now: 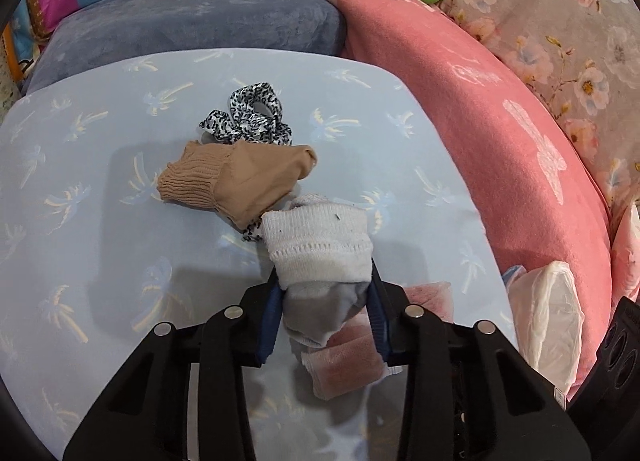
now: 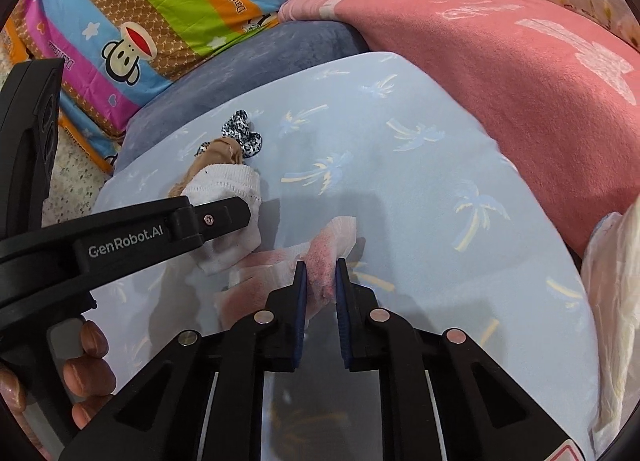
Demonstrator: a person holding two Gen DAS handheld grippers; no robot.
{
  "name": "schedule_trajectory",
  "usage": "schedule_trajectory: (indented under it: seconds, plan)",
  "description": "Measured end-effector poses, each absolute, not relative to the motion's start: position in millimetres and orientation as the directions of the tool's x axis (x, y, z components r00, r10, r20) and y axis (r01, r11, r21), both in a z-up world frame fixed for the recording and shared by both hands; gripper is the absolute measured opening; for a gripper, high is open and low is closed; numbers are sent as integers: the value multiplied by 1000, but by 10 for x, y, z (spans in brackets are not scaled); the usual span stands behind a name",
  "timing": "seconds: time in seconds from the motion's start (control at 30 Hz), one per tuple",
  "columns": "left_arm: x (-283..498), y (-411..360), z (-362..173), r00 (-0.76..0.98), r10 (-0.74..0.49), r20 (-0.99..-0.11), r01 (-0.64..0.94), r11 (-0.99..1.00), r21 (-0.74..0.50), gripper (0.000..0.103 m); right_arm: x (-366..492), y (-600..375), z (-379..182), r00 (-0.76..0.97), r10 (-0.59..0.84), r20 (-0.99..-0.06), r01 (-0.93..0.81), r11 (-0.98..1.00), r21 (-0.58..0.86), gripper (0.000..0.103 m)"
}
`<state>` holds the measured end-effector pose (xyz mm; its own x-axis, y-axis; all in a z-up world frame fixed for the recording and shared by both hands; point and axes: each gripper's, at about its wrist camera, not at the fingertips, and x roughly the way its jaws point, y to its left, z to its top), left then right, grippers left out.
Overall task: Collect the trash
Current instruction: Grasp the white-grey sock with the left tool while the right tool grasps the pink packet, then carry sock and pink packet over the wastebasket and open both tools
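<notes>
Left wrist view: your left gripper [image 1: 326, 293] has its jaws clenched on a white sock [image 1: 320, 249], near the middle of the blue bed sheet [image 1: 100, 181]. Your right gripper [image 2: 321, 281] pinches a pink tissue [image 2: 324, 257] just beside it; a tan stocking [image 1: 236, 181] and leopard scrunchie [image 1: 252, 117] lie beyond.

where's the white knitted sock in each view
Left wrist view: the white knitted sock sits low centre, pinched between the left gripper fingers.
Right wrist view: it lies left of centre, partly behind the left gripper's black finger.
Shared landmark: the black-and-white patterned scrunchie beyond it.
</notes>
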<state>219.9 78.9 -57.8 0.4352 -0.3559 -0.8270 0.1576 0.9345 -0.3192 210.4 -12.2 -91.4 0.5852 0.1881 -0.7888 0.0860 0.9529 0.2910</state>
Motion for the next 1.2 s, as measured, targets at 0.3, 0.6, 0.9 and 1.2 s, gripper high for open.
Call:
schedule_trajectory:
  seconds: [0.3,0.6,0.9,1.2]
  plan:
    - [1889,587,-215,480,-375,-793,211,927,-310,36,1677,-334,-504,661,169,-732,105,944,313,13]
    - [1562,234,70,508,-401,-762,289,913,-288,36,1184,-665,-80,740,125,-661,137,934,329,13]
    - [1278,-233,256,514,-426,-744,380,891,-248,36,761,-1141,192,789,63,-612,196,917,346,13]
    - [1077,-745,328,494,-461,-737,472,854,-218,36,372,-1756,317,811,-27,-584,290,886,361,13]
